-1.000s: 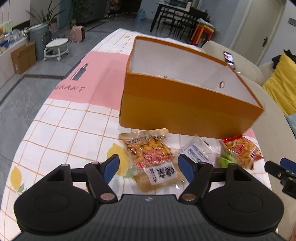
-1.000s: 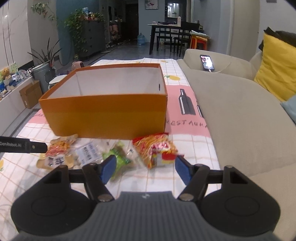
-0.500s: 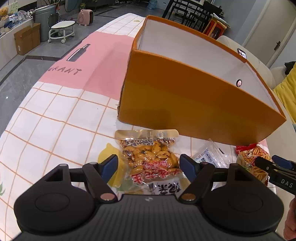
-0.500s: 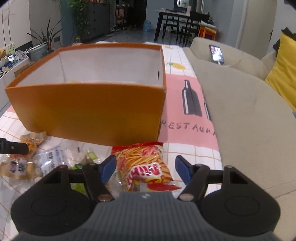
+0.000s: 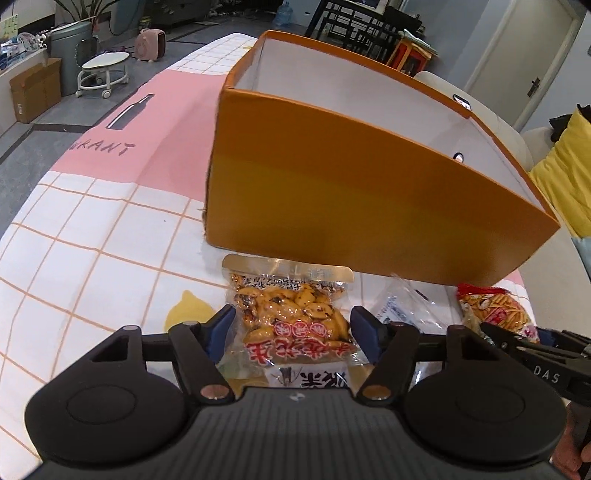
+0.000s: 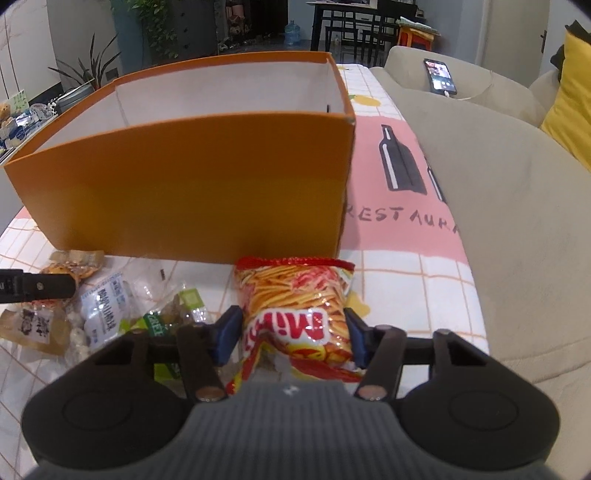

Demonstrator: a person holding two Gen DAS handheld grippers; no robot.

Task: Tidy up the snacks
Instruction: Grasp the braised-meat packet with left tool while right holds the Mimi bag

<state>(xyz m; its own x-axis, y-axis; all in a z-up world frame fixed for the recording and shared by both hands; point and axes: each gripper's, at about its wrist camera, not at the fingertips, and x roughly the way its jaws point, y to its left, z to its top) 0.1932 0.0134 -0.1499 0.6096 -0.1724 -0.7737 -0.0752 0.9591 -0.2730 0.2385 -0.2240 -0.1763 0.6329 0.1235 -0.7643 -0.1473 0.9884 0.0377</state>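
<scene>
Left gripper spread, straddling peanut pack, long axis toward orange box. Right gripper pads touching chip bag; pinch uncertain.

A grey tiled floor runs back to a dark dining table with chairs and a blue water jug beside it. A beige sofa carries a yellow cushion and a lit phone. On the left stand a white wheeled stool, a cardboard carton and leafy potted plants.
</scene>
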